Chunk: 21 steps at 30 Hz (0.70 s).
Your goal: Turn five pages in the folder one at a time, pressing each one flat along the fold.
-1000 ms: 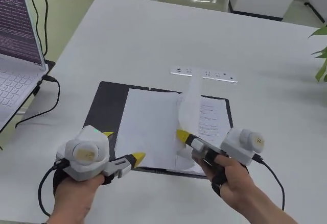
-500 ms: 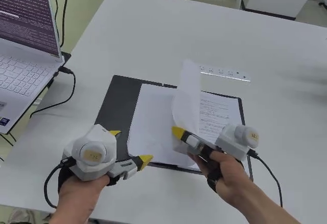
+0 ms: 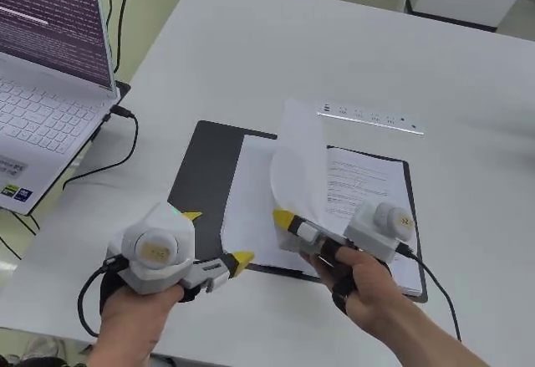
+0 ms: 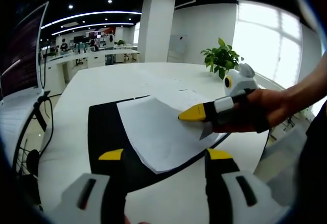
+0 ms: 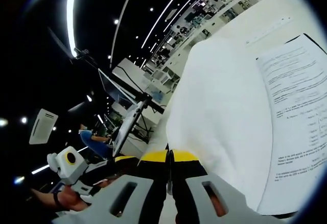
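Page [image 3: 299,166] further left, in right gripper [image 3: 284,219]

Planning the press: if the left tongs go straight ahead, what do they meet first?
Likely the lifted page held by the right tongs, over the folder; depth is unclear.

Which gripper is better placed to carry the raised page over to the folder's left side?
Right. The right gripper is shut on the lower edge of the raised page. The left gripper is open, apart from that page, by the near edge of the folder.
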{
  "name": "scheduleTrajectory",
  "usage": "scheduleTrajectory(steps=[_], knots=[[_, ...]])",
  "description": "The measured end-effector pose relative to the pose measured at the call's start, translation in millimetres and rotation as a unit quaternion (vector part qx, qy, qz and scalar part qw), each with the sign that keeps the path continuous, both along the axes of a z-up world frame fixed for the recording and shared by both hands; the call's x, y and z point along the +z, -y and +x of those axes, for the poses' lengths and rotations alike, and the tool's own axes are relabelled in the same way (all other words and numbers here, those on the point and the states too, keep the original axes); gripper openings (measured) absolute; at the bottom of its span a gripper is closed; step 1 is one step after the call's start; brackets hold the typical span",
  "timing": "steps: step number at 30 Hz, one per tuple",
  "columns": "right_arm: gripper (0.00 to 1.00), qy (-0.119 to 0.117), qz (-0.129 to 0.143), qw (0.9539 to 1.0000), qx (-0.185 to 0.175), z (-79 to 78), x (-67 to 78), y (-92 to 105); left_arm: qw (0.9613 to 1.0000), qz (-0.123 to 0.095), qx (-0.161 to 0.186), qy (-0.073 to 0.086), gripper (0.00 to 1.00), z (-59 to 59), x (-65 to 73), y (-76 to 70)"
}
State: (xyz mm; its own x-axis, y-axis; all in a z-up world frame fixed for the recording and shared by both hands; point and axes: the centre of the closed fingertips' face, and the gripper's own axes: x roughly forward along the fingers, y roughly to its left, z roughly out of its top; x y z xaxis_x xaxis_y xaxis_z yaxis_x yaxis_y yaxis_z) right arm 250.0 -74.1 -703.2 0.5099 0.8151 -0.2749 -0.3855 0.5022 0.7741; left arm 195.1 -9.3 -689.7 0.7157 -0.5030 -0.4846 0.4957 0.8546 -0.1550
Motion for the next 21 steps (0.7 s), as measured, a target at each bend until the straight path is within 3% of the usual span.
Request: scheduleTrajectory(steps=[8,21], knots=[[0.00,-0.013,0.009,0.9999,0.001,1.2,-2.9,-15.7,0.9999,-0.005,0.007,-0.009,0.62,0.0,-5.9,-5.0],[0.00,-0.050,-0.001,0.9986,0.016,-0.6,-33.2,-42.2,0.9998,-0.008,0.016,-0.013,0.61,0.4,-9.0,-15.7]])
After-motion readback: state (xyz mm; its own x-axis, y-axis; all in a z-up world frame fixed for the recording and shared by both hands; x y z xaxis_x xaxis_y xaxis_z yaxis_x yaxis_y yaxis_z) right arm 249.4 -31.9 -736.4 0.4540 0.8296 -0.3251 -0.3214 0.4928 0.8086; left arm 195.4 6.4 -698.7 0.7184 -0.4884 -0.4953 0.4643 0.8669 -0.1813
